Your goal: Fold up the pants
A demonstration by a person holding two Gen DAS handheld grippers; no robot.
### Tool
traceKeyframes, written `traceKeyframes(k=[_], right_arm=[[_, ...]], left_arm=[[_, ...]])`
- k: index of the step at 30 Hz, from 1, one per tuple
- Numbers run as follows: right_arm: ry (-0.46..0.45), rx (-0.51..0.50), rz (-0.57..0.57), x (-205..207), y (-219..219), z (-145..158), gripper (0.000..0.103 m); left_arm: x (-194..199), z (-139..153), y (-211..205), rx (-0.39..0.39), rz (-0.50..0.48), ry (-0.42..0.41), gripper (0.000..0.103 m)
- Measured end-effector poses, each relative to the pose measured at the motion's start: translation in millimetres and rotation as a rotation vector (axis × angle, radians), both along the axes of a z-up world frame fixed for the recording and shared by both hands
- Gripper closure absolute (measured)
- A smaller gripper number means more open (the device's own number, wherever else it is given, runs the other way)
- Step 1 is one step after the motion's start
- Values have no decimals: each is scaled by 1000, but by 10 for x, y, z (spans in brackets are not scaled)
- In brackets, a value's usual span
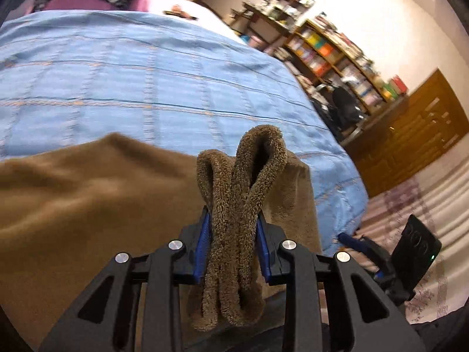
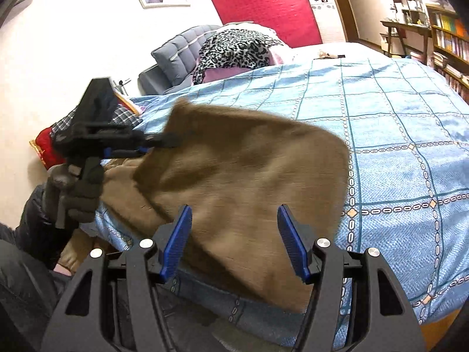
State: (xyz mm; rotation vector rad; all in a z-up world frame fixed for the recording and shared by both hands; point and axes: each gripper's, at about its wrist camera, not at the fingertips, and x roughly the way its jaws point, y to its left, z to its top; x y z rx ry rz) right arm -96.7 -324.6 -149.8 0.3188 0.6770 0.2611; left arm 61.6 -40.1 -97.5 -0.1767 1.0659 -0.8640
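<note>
We see the left gripper (image 1: 233,231) clamped on a bunched edge of the brown pants (image 2: 243,182), lifted over the blue bedspread (image 2: 395,135); right gripper (image 2: 234,242) jaws apart, holding nothing.

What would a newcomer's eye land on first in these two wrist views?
First, the bunched brown fleece pants clamped in the left gripper, filling the foreground of its view. Next, the same brown fabric draped over the blue checked bedspread, with the right gripper open just in front of it. Behind, a leopard-print cloth lies near the red headboard.
</note>
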Motion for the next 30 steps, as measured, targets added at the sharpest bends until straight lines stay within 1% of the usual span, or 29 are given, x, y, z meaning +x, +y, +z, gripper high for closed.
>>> traceKeyframes(k=[2, 4, 6, 10, 14, 16, 19, 21, 23, 26, 29, 30], right_arm=[[16, 0, -17, 98, -9, -18, 40], [28, 6, -24, 78, 32, -61, 40], [36, 4, -32, 213, 56, -69, 40], [42, -2, -30, 397, 179, -62, 40], [61, -13, -37, 767, 260, -100, 40], [77, -28, -64, 944, 284, -185, 40], [107, -66, -131, 1164, 255, -339, 40], [128, -70, -144, 1295, 229, -435, 41], [141, -86, -149, 1352, 238, -529, 41], [136, -142, -149, 1378, 317, -630, 40], [135, -148, -150, 1409, 322, -684, 40], [140, -141, -149, 1412, 311, -684, 40]], left_arm=[[38, -40, 230, 18, 42, 8, 75], [83, -126, 437, 31, 81, 28, 75], [109, -233, 607, 36, 114, 53, 75], [114, -410, 770, 46, 138, 92, 74], [137, -573, 842, 52, 158, 112, 74], [164, -663, 823, 74, 178, 118, 71], [165, -723, 822, 73, 191, 114, 69], [157, -743, 827, 73, 194, 106, 69], [138, -756, 825, 78, 193, 98, 68], [128, -795, 828, 83, 194, 90, 67], [122, -786, 797, 95, 204, 79, 65], [111, -771, 797, 102, 207, 76, 63]])
